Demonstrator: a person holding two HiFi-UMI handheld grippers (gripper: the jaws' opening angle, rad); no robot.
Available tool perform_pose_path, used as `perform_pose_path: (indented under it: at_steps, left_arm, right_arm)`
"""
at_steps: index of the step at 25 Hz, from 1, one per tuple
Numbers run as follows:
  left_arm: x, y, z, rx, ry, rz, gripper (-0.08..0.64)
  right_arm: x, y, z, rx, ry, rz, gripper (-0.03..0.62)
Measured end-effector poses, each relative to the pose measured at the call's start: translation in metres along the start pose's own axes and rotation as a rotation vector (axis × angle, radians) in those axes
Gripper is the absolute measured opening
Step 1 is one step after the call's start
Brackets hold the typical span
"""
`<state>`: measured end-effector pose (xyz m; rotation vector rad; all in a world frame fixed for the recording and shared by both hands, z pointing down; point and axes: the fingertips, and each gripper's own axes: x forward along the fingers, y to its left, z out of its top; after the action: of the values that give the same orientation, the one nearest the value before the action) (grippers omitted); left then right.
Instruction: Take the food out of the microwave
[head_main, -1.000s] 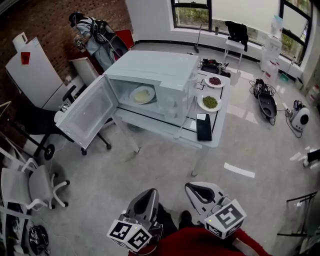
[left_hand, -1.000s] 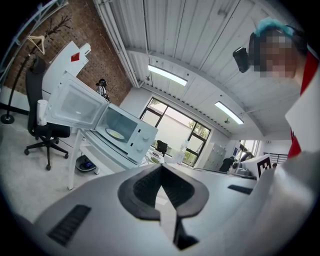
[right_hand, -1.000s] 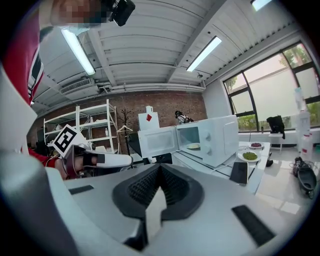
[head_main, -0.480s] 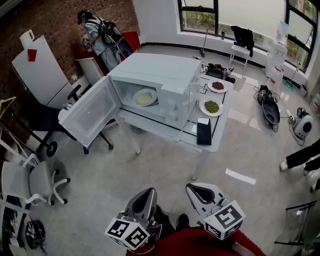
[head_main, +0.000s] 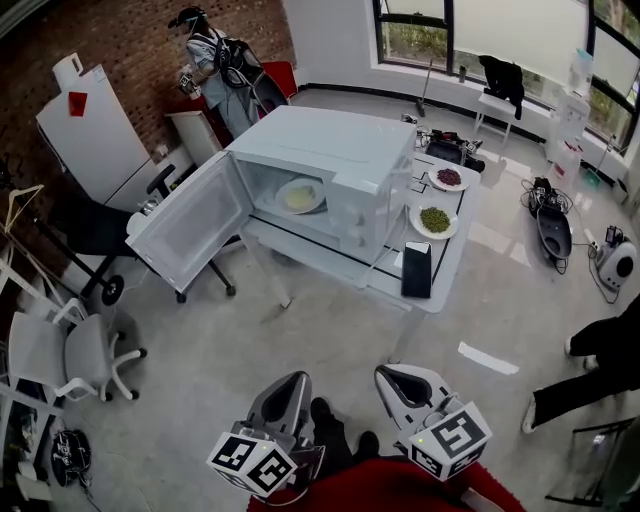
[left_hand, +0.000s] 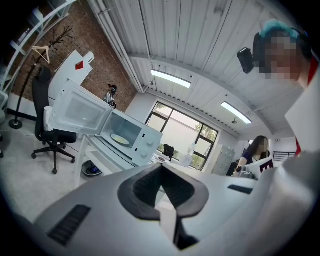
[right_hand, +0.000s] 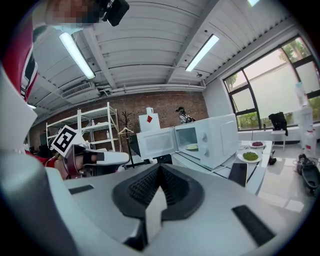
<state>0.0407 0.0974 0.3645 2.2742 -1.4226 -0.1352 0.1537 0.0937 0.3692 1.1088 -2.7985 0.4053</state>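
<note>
The microwave (head_main: 340, 165) stands on a white table (head_main: 445, 285), and its door (head_main: 190, 222) is wide open at the microwave's left. Inside the microwave lies a plate of pale yellow food (head_main: 300, 195). Both tongs are well apart from the microwave, low in front of it. The left gripper (head_main: 296, 380) has its jaws pressed together with nothing between them, and the right gripper (head_main: 385, 372) is the same. Just right of the microwave are a plate of green food (head_main: 434, 220), a plate of dark red food (head_main: 449, 178) and a black phone (head_main: 417, 269).
</note>
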Motion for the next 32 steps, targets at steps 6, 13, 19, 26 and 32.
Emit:
perform_pose_path:
  at_steps: [6, 13, 19, 26, 32]
  left_arm:
    - [0.008, 0.010, 0.006, -0.004, 0.005, 0.009, 0.008]
    - [0.030, 0.031, 0.019, -0.004, 0.024, -0.006, 0.008]
    - [0.050, 0.058, 0.036, -0.010, 0.045, -0.020, 0.008]
    - [0.068, 0.100, 0.051, -0.029, 0.084, -0.009, 0.008]
    - [0.083, 0.121, 0.052, -0.041, 0.102, -0.022, 0.008]
  right_arm:
    - [0.013, -0.002, 0.004, 0.006, 0.004, 0.003, 0.011]
    - [0.040, -0.010, 0.015, 0.006, 0.023, -0.016, 0.011]
    - [0.077, -0.015, 0.023, 0.020, 0.047, -0.026, 0.011]
    - [0.128, -0.020, 0.031, 0.044, 0.082, -0.039, 0.011]
    - [0.152, -0.028, 0.031, 0.049, 0.091, -0.051, 0.011]
